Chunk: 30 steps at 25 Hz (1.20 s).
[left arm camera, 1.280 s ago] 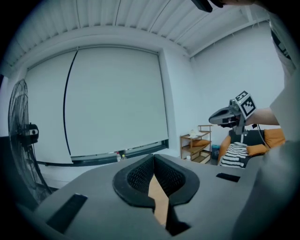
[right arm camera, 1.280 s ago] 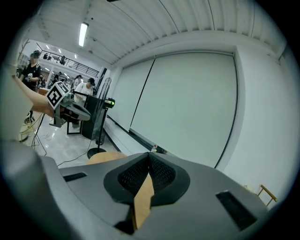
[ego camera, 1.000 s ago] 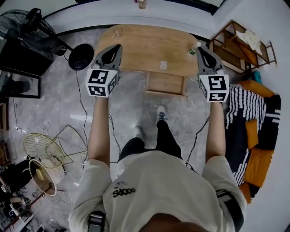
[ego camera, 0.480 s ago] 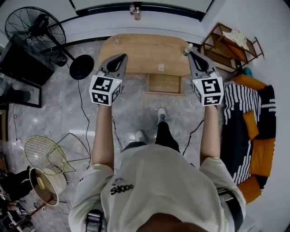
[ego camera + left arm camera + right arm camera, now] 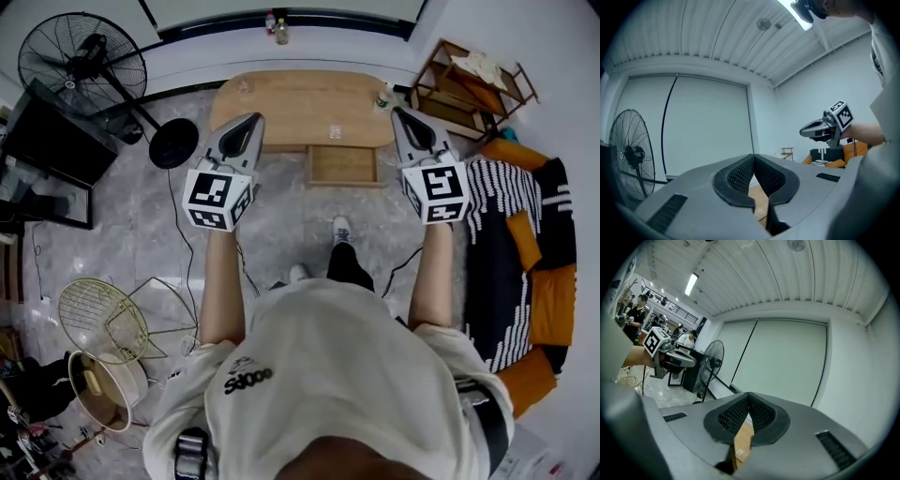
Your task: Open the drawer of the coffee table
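Drawer (image 5: 342,165) stands pulled out of the coffee table (image 5: 281,98) at 12 o'clock, so the job looks finished; left gripper (image 5: 251,120) and right gripper (image 5: 400,114), both closed and empty, probably just need lowering.

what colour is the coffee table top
The coffee table top is light brown wood; the head view shows it best.

The left gripper (image 5: 753,158) has its jaws closed together at the tips, nothing between them. In the gap below shows a wooden counter (image 5: 759,199). A standing fan (image 5: 629,157) is at left (before a pale wall), and the right gripper (image 5: 806,132) at right.
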{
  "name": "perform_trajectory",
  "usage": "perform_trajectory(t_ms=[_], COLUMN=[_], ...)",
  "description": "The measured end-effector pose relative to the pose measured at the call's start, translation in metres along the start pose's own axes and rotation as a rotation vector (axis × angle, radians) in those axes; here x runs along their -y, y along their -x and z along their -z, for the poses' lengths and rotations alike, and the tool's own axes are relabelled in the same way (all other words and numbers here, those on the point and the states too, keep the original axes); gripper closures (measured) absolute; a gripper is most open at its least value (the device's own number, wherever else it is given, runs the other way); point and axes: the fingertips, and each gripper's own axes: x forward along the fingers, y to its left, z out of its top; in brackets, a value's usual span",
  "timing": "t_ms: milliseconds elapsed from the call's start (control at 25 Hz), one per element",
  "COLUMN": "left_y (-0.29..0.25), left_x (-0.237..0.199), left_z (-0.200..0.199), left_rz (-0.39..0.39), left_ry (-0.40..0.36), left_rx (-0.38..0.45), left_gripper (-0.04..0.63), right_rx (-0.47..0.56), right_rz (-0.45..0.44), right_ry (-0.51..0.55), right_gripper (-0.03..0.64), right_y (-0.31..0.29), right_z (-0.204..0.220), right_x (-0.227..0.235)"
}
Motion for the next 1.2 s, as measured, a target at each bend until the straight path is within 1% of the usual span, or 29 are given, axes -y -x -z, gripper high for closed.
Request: perform_trajectory(t_ms=[160,320,480,680,800,1200], left_y=[0.011,0.013,0.011,0.005,0.002,-0.007], left_x=[0.006,0.013,0.018,0.024,0.031,0.042], left_z=[-0.003,-0.006,-0.013,-0.018,-0.016,0.001], left_rz=[-0.009,-0.002,0.011,0.02,0.026,0.055], left_ry=[-0.032,-0.045,-0.054,-0.075,-0.087,-0.085], left_rx=[-0.011,-0.01,-0.003,0.001,-0.008,-0.038], left_gripper=[0.577,0.577,0.577,0.577,0.577,0.577], right_rx=[0.005,0.015,0.004,0.0,-0.004,-0.032], right_rz=[-0.003,-0.019,-0.041,-0.041,-0.033,-0.025], right_ry=[-0.001,0.017,0.041,0.047,0.042,0.026], right_gripper=[0.611,0.611,0.611,0.611,0.611,0.611], right_y=[0.013,0.019,0.02,0.022,0.024,0.023], right_z=[-0.005,-0.011,-0.01,-0.011,-0.008,0.007], right_x=[-0.008,-0.015,-0.022,-0.022,-0.018,-0.014])
